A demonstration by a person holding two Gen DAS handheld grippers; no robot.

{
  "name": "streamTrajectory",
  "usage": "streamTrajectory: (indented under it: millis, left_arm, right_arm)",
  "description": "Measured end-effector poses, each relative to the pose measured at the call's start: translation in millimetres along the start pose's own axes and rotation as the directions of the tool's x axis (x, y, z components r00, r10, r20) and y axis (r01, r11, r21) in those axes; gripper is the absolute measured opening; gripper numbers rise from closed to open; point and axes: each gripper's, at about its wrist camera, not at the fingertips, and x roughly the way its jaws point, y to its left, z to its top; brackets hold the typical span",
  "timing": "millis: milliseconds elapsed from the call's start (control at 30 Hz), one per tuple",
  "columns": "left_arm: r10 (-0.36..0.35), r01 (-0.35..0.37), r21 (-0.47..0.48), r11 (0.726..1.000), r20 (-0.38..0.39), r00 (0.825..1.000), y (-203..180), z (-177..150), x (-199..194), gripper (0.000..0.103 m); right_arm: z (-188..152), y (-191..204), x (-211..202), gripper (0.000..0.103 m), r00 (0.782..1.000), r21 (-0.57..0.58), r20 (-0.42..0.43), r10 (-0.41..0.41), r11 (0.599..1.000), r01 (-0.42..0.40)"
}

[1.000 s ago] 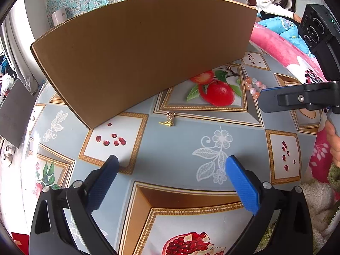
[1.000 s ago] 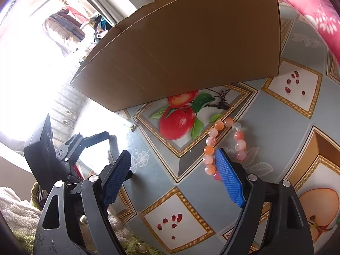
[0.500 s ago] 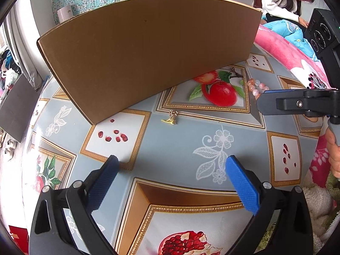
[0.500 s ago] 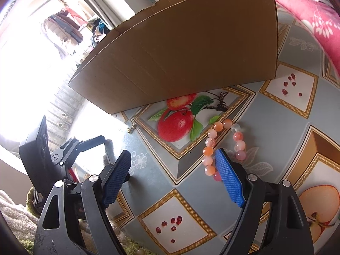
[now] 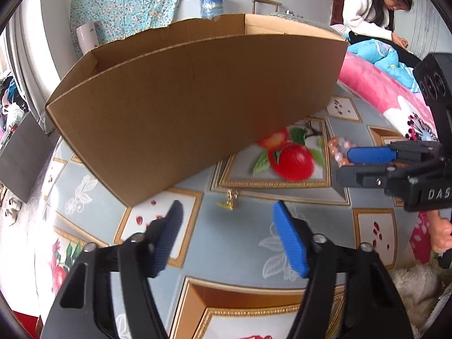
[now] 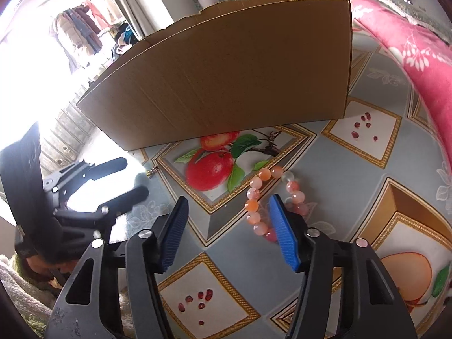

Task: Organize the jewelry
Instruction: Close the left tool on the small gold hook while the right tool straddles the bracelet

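Right now your left tool (image 5: 227, 236) hangs low over the bench (image 5: 240, 237) with its jaws closing and nothing between the blue pads — the small gold earring (image 5: 230, 200) lies on the patterned cloth just beyond the tips, roughly centred on the gap and not touched. Beyond it, on the far side, the cardboard box (image 5: 197, 99) stands open-topped on the bench, its long brown wall facing you and its near corner just left of the earring.

Your right tool (image 6: 227, 226) is closing too, and its pads have nothing pressed between them. The bead bracelet (image 6: 255, 195) — pink, orange and one clear bead — lies in a loop on the cloth at the right pad (image 6: 282, 234): the near end of the loop runs behind that pad, so you cannot tell whether the pad touches the beads. The left side of the loop sits inside the gap, the right side outside it. The bracelet rests just right of the printed red apple (image 6: 210, 169), near the box's wall but apart from it.

From the left camera you see the right tool coming in at the right edge, one blue pad beside the beads. A pink flowered blanket (image 6: 409, 42) lies at the bench's far right, and a person in a white top (image 5: 370, 8) sits beyond it.
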Motion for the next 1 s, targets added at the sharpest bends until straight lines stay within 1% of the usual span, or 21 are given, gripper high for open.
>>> streamTrajectory:
  millis: [33, 100, 133, 200, 433, 600, 667, 833, 1000]
  left_arm:
    - [-0.003, 0.003, 0.006, 1.0, 0.0, 1.0, 0, 1, 1, 0.052]
    - [-0.008, 0.008, 0.022, 1.0, -0.004, 1.0, -1, 4, 5, 0.04]
    - [-0.012, 0.012, 0.031, 0.999, -0.007, 1.0, -2, 5, 7, 0.037]
    - [-0.027, 0.027, 0.038, 0.999, -0.017, 1.0, -2, 6, 11, 0.027]
    - [-0.029, 0.029, 0.06, 0.998, -0.015, 0.999, -4, 9, 16, 0.016]
    - [-0.025, 0.026, 0.071, 0.997, -0.014, 1.0, -5, 8, 15, 0.005]
    - [-0.027, 0.027, 0.068, 0.997, -0.01, 1.0, -4, 7, 15, 0.003]
    - [-0.026, 0.026, 0.068, 0.997, -0.007, 1.0, -4, 2, 12, 0.002]
    - [-0.031, 0.031, 0.058, 0.998, -0.007, 1.0, -3, -4, 7, 0.002]
  right_arm:
    - [0, 0, 0, 0.053, 1.0, -0.005, 0.0, -0.001, 1.0, 0.001]
    - [0, -2, 0, 0.053, 1.0, -0.011, -0.001, 0.002, 1.0, -0.002]
    - [0, -2, 0, 0.053, 1.0, -0.015, -0.002, 0.003, 1.0, -0.003]
    - [1, -3, 1, 0.053, 1.0, -0.024, -0.004, 0.0, 1.0, 0.0]
    - [-1, -2, 1, 0.053, 1.0, -0.026, 0.002, -0.004, 1.0, 0.004]
    - [-1, -3, 1, 0.053, 1.0, -0.031, 0.002, -0.006, 1.0, 0.006]
    - [-1, -1, 1, 0.053, 1.0, -0.038, -0.001, -0.011, 0.999, 0.011]
    - [-1, 1, 0, 0.053, 1.0, -0.033, -0.004, -0.014, 0.999, 0.013]
    - [0, 5, 2, 0.053, 0.999, -0.035, -0.002, -0.043, 0.998, 0.043]
